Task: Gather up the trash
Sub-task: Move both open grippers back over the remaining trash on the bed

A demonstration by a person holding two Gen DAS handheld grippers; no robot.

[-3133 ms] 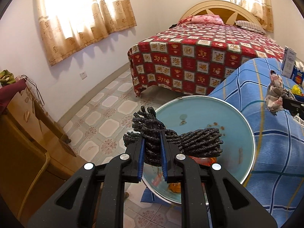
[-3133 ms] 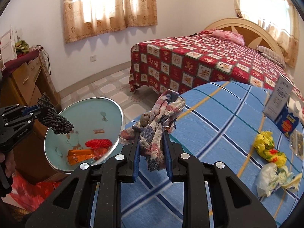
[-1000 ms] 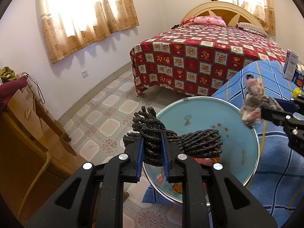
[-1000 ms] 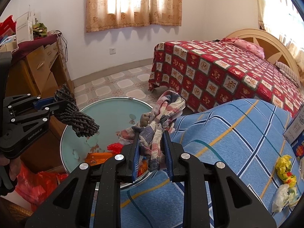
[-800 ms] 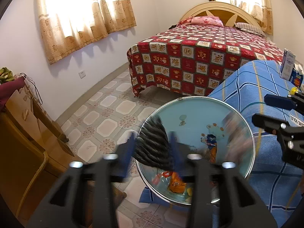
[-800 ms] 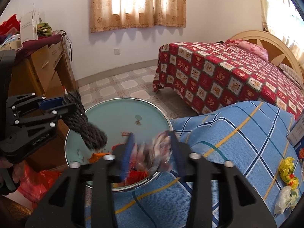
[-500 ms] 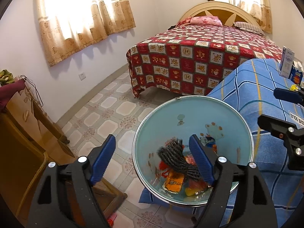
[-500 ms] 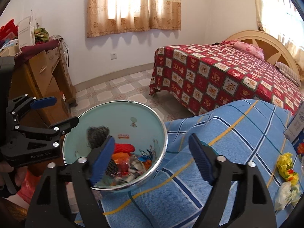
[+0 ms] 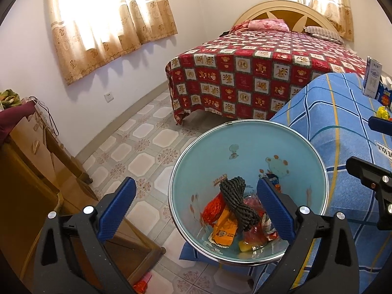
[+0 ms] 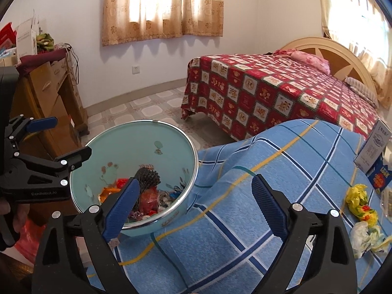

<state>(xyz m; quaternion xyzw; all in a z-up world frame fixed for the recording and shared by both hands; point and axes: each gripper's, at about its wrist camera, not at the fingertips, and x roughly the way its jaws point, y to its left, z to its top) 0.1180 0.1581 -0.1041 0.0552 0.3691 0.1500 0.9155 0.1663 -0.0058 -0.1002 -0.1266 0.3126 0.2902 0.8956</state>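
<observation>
A light blue trash bin (image 9: 247, 147) with a metal rim stands beside the blue checked table; it also shows in the right wrist view (image 10: 147, 144). A black knitted bundle (image 9: 236, 202) lies in it on orange and red wrappers (image 9: 221, 231). The checked rag (image 10: 164, 199) lies in it too. My left gripper (image 9: 196, 208) is open and empty above the bin. My right gripper (image 10: 196, 196) is open and empty at the bin's right edge. A yellow wrapper (image 10: 359, 202) and a crumpled white bag (image 10: 366, 235) lie on the table at the right.
The blue checked tablecloth (image 10: 245, 220) covers the table. A white carton (image 10: 373, 145) and a blue box (image 10: 381, 177) stand at its far right. A bed with a red quilt (image 9: 257, 78) is behind. A wooden dresser (image 9: 29, 171) stands at the left.
Both grippers opened. The black bundle dropped from the left gripper and the checked rag from the right gripper into the bin.
</observation>
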